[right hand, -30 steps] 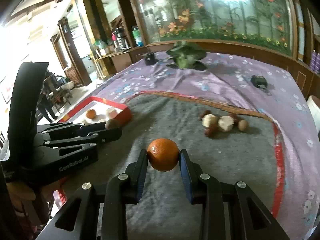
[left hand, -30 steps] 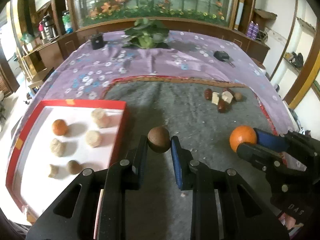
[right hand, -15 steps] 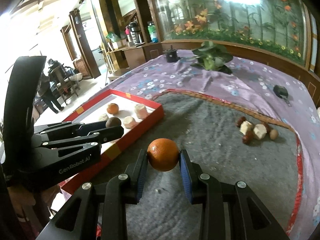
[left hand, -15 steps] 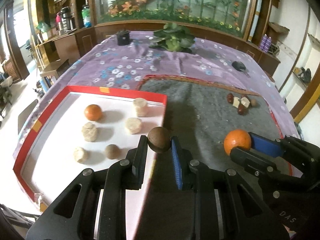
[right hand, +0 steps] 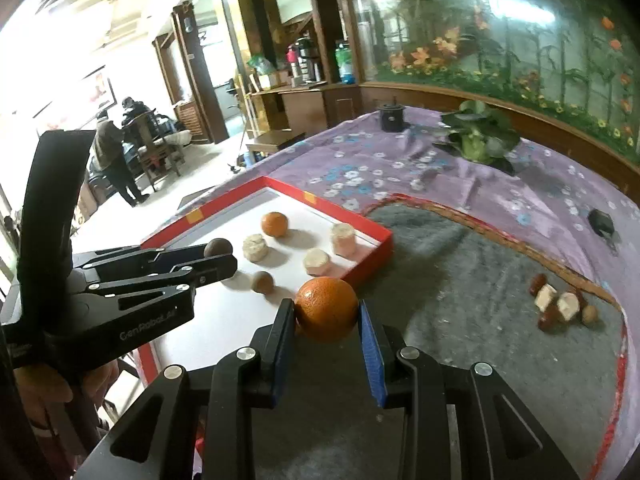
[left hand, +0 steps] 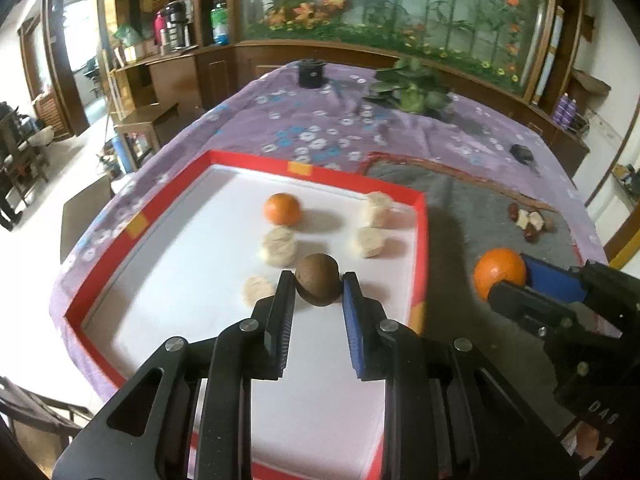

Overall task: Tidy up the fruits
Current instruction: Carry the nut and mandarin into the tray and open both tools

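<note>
Here the left gripper (left hand: 317, 289) is clamped on a round brown fruit (left hand: 317, 285), held above the white floor of the red-rimmed tray (left hand: 418, 248). The right gripper (right hand: 326, 316) pinches an orange (right hand: 326, 314) between its blue-padded fingers (right hand: 371, 344), over the grey mat (right hand: 480, 320) just beside the tray's near corner.

Inside the tray lie a second orange (left hand: 282, 209), several pale cut pieces (left hand: 279, 246) and, in the right wrist view only, a small tan ball (right hand: 263, 282) that the left gripper's fingers hide in its own view. The right wrist view also shows the left gripper from the side, the brown fruit poking out at its tip, and the person's hand (right hand: 44, 392) under the handle.

Farther out on the mat sits a small heap of dark red and pale fruit pieces (right hand: 560, 306), well apart from the tray. Beyond that, on the purple flowered cloth (right hand: 360, 160), are a leafy plant (right hand: 480, 136) and a black cup (right hand: 391, 117).
</note>
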Demonstrator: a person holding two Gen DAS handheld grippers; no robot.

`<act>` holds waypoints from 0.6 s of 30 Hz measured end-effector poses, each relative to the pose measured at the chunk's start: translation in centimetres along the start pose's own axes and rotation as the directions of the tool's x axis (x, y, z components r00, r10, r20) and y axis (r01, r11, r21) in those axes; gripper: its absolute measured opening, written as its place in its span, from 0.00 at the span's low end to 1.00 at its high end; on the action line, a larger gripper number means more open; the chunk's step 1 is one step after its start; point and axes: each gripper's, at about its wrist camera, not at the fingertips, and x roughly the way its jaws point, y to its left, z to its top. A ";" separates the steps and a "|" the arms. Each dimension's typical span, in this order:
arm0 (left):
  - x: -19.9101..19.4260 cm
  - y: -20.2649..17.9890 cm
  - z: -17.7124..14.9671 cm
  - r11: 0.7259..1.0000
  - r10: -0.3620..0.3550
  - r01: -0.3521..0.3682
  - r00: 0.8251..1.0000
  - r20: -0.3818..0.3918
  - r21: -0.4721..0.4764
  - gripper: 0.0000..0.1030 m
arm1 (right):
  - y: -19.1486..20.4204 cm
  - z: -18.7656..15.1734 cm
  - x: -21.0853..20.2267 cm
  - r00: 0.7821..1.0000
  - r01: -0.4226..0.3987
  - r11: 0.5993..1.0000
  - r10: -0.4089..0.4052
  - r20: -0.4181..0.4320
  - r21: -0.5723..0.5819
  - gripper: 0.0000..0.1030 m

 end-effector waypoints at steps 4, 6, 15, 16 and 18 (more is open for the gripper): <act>0.4 1.8 -0.5 0.999 0.015 -0.015 1.000 -0.020 -0.029 0.22 | 1.4 0.6 1.3 1.000 -0.024 0.999 0.024 -0.020 -0.031 0.30; 0.9 2.4 -0.7 0.999 0.012 -0.013 0.999 -0.036 -0.044 0.22 | 2.1 0.9 1.9 0.999 -0.038 0.998 0.037 -0.028 -0.048 0.30; 2.4 2.6 -1.0 0.999 -0.010 0.006 0.997 -0.079 -0.050 0.22 | 3.1 2.8 6.3 0.995 -0.040 0.996 0.032 -0.093 -0.084 0.30; 2.5 2.5 -1.0 0.999 -0.008 0.004 0.997 -0.081 -0.050 0.22 | 3.1 2.9 6.7 0.994 -0.042 0.995 0.033 -0.102 -0.086 0.30; 2.9 2.4 -1.0 0.999 0.005 -0.009 0.997 -0.082 -0.047 0.22 | 2.9 2.9 7.8 0.992 -0.041 0.996 0.030 -0.126 -0.083 0.30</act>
